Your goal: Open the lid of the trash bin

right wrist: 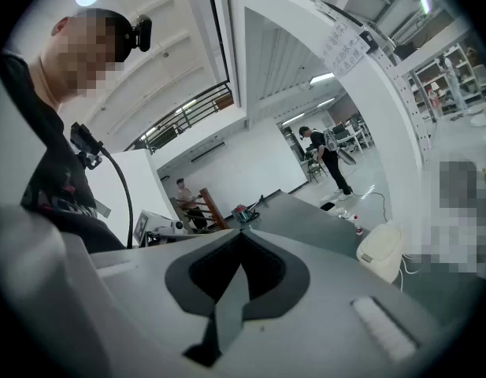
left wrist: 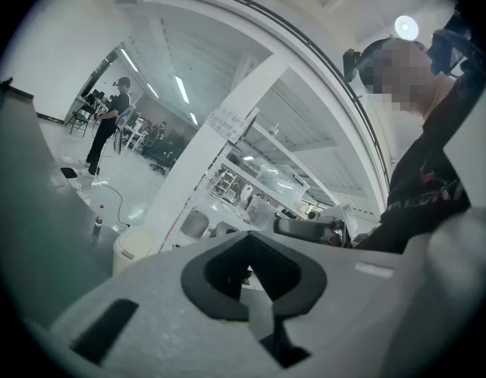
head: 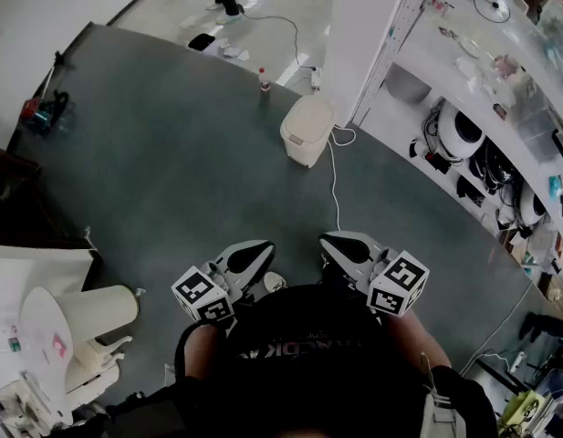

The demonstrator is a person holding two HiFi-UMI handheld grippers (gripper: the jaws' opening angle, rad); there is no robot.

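In the head view, the left gripper (head: 252,255) and the right gripper (head: 340,245) are held side by side close in front of the person's chest, pointed forward over the grey carpet (head: 172,172). Nothing is touched by either. The trash bin (head: 307,133) is seen well ahead of both grippers, nearer the right one's line, with its lid (head: 308,115) down. A small bottle (head: 264,80) is set just beyond the bin, and a white cable (head: 335,190) is laid from the bin back toward the right gripper.

In the left gripper view, the jaws are seen brought together, tips meeting, with nothing caught between them. The trash bin is seen far off, to the left of the jaws, with the bottle near it on its left.

In the right gripper view, the jaws are likewise seen closed tip to tip and empty. The trash bin is seen well away, to the right of the jaws, lid down, with the bottle just beyond it.
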